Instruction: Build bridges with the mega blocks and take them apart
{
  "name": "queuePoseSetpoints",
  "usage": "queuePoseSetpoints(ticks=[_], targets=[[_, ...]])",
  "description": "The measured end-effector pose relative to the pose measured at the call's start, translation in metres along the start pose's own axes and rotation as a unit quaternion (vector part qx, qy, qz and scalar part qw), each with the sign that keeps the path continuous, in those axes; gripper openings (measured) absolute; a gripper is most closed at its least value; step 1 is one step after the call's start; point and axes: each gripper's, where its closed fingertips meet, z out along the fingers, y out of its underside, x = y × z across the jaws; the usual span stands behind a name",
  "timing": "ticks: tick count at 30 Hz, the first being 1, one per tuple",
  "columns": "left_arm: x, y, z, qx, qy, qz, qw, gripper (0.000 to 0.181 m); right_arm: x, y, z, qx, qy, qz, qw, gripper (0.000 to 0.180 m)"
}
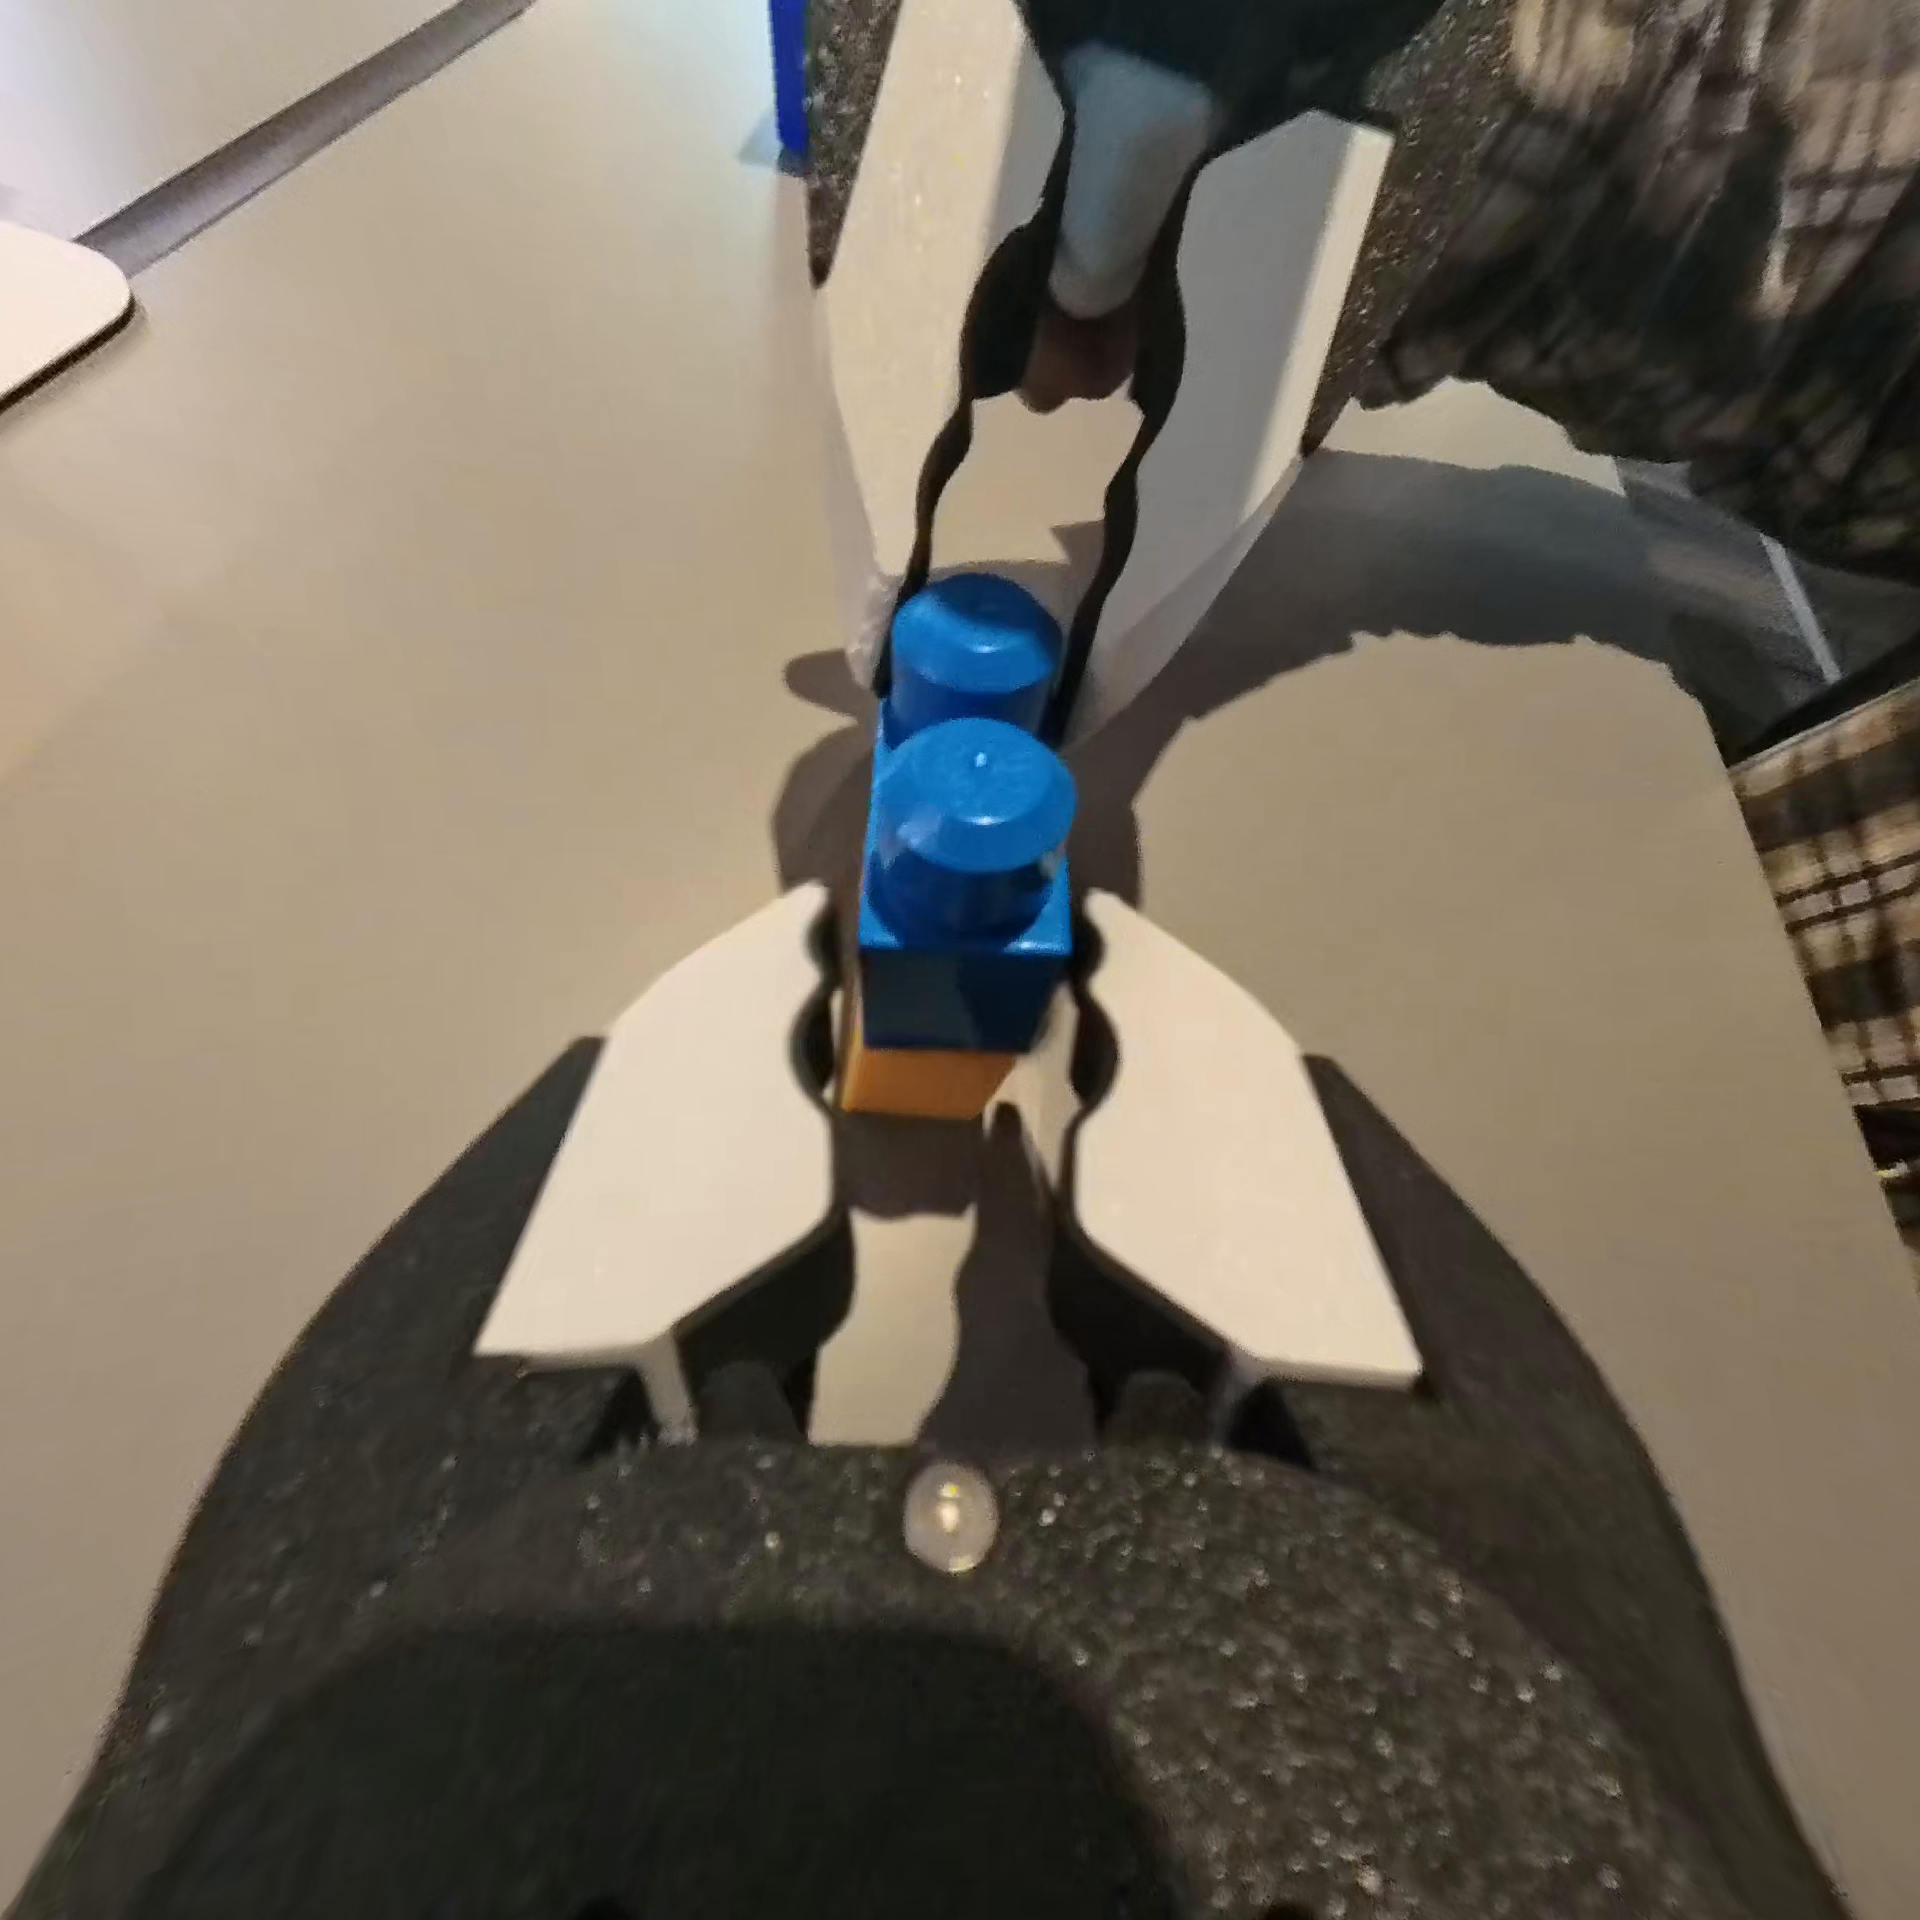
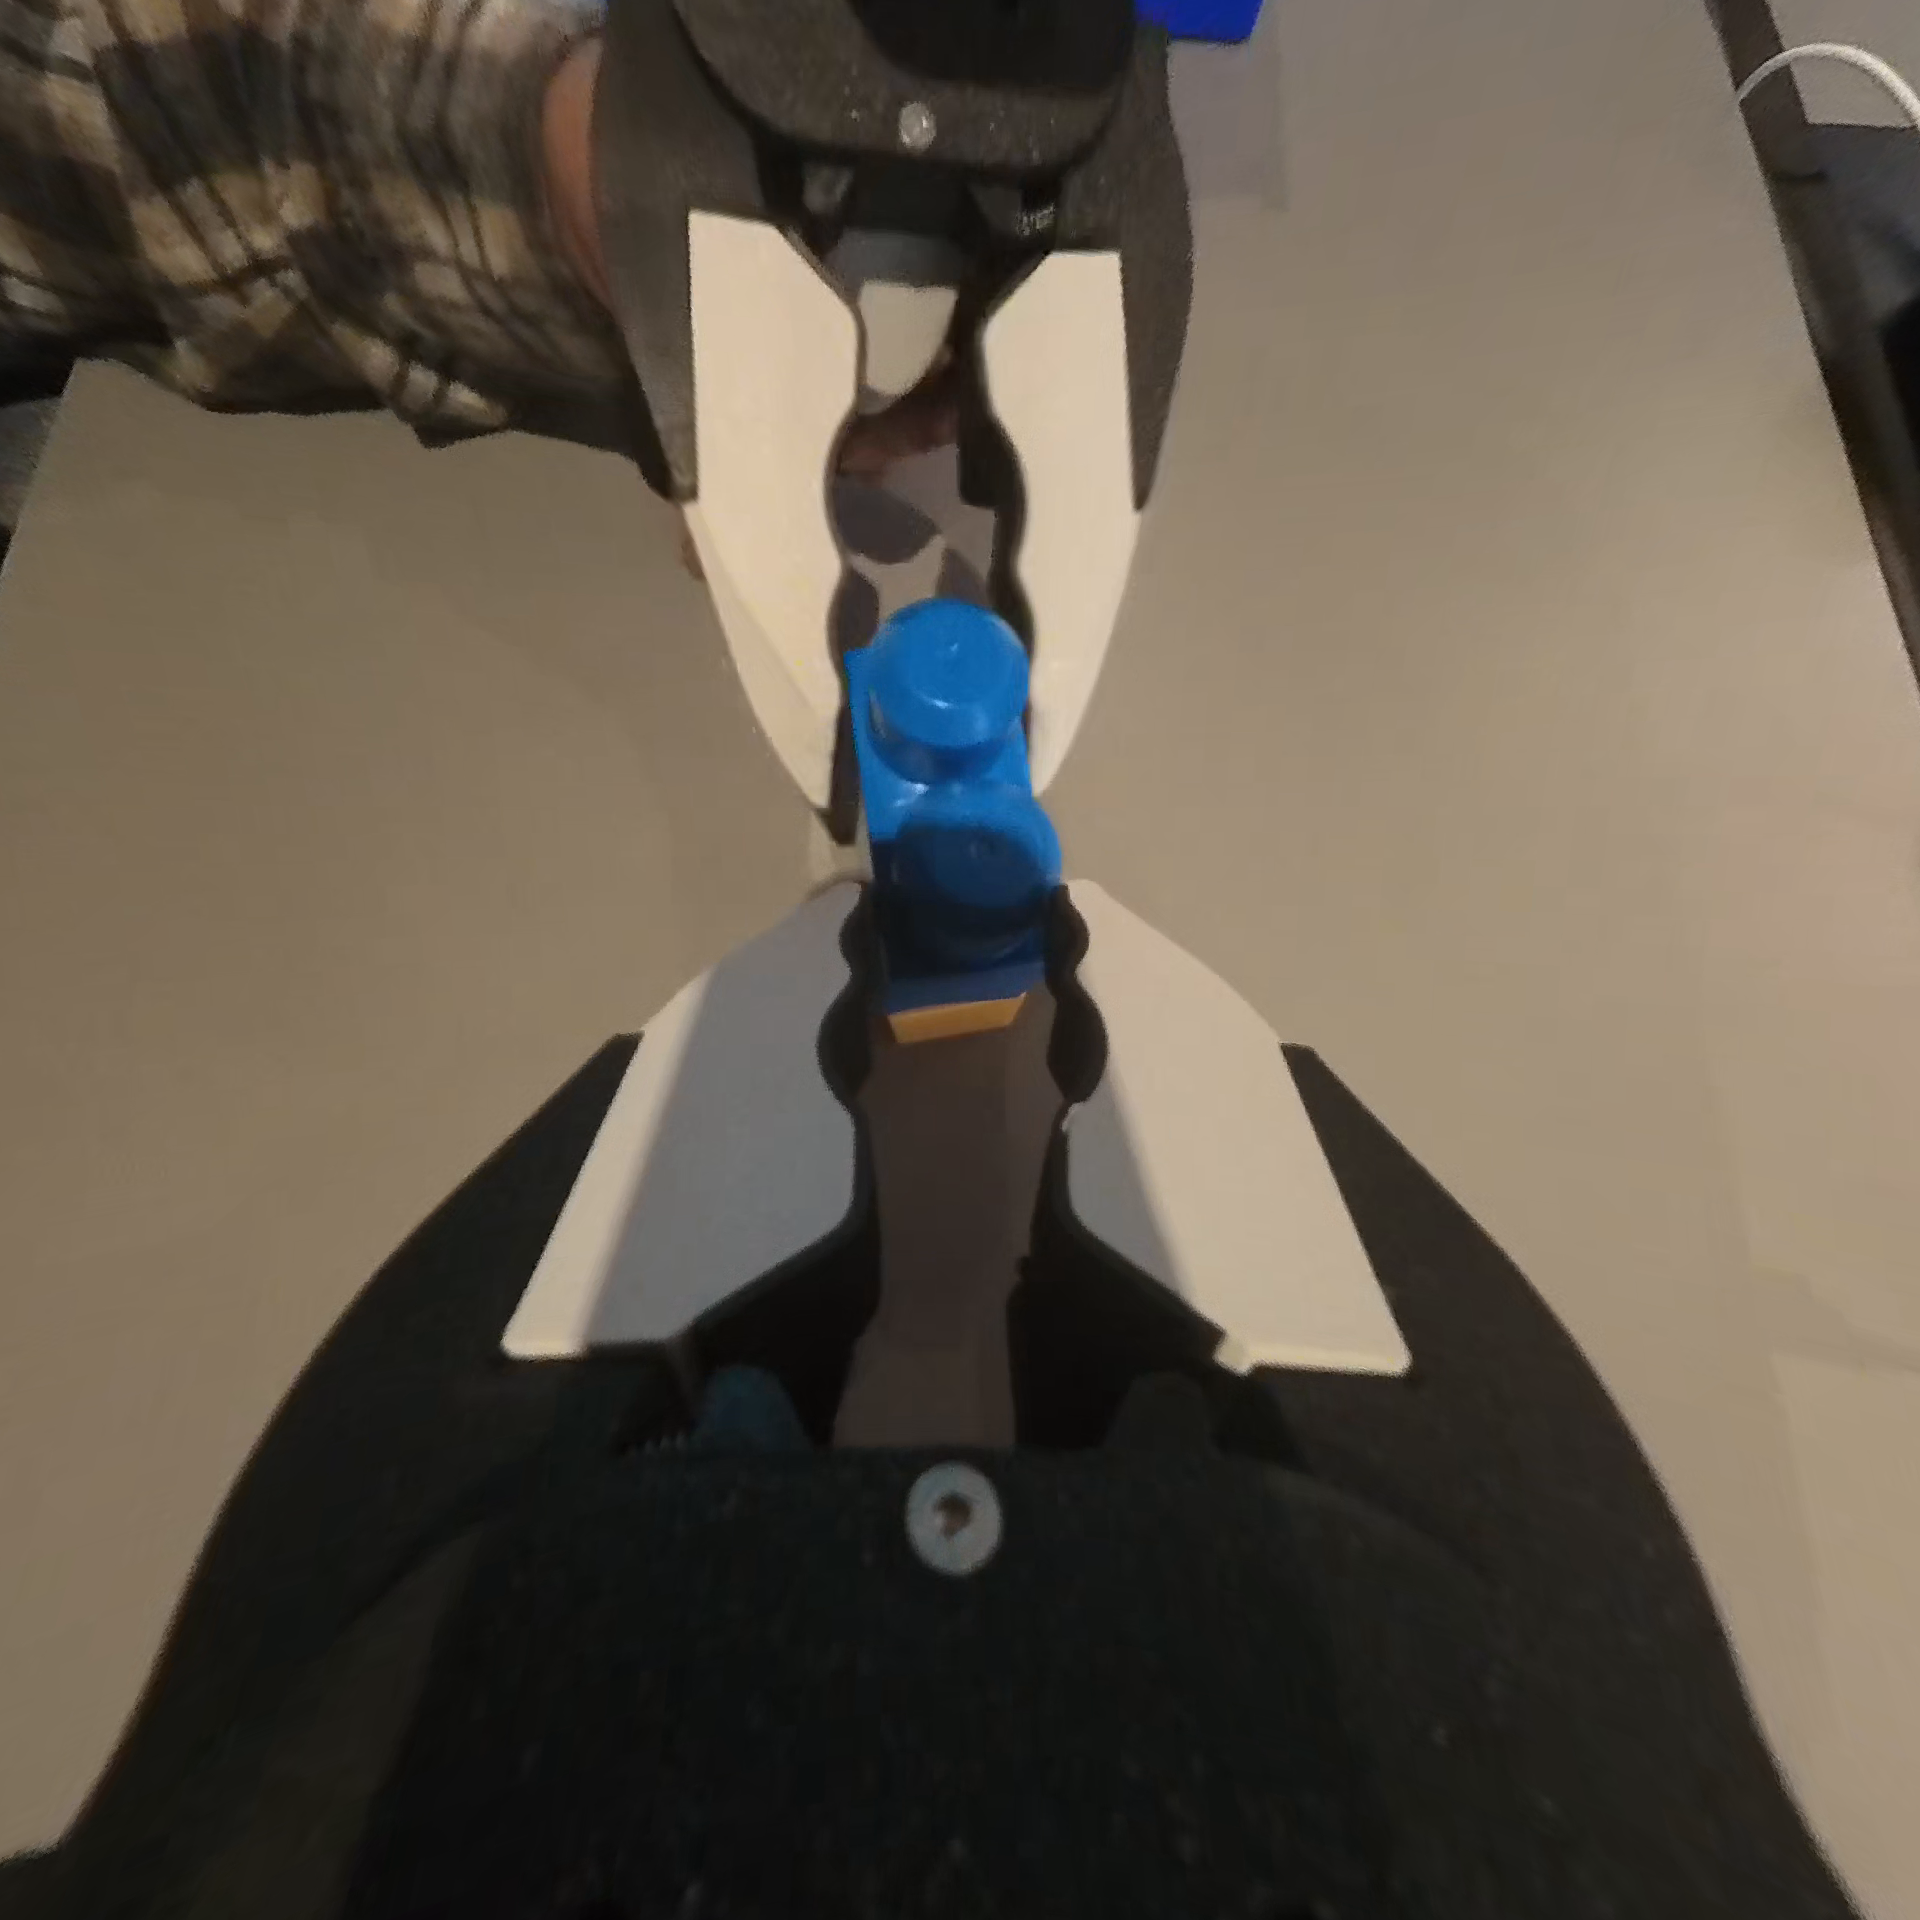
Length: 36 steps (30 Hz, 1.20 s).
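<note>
Both tools are on the one stack, head to head. The blue block (image 1: 961,894), two studs long, sits on an orange block (image 1: 920,1081), and its long axis runs straight out ahead of the left tool (image 1: 951,997) toward the right tool (image 1: 971,665) facing it.

The left tool is narrowed onto the near end, its white fingers (image 1: 727,997) flanking the blue and orange blocks low down. From the right wrist view the right tool (image 2: 961,966) is pinched in on its own near end of the blue block (image 2: 945,790), a sliver of orange block (image 2: 951,1023) just below. Neither is nearer; each has an end.

Whether the stack rests on the tabletop (image 1: 364,727) or hangs just above it, I can't tell. My read: a pull-apart is coming, and it turns on that shared axis, so one tool steadies low while the other levers up.
</note>
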Motion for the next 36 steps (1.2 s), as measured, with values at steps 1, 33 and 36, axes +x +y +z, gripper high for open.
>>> queuePoseSetpoints(ticks=[1, 33, 36], targets=[[0.000, -0.001, 0.001, 0.002, -0.002, 0.012, 1.000, 0.037, 0.000, 0.000, 0.000, 0.001, 0.001, 0.001, 1.000, 0.032], [0.004, 0.008, 0.003, -0.034, -0.021, 0.041, 0.998, 0.037, -0.005, -0.010, -0.005, 0.090, -0.024, -0.011, 0.996, 0.045], [0.005, 0.007, 0.004, -0.039, -0.022, 0.046, 0.998, 0.037, -0.008, -0.012, 0.001, 0.070, -0.039, -0.020, 0.997, 0.050]])
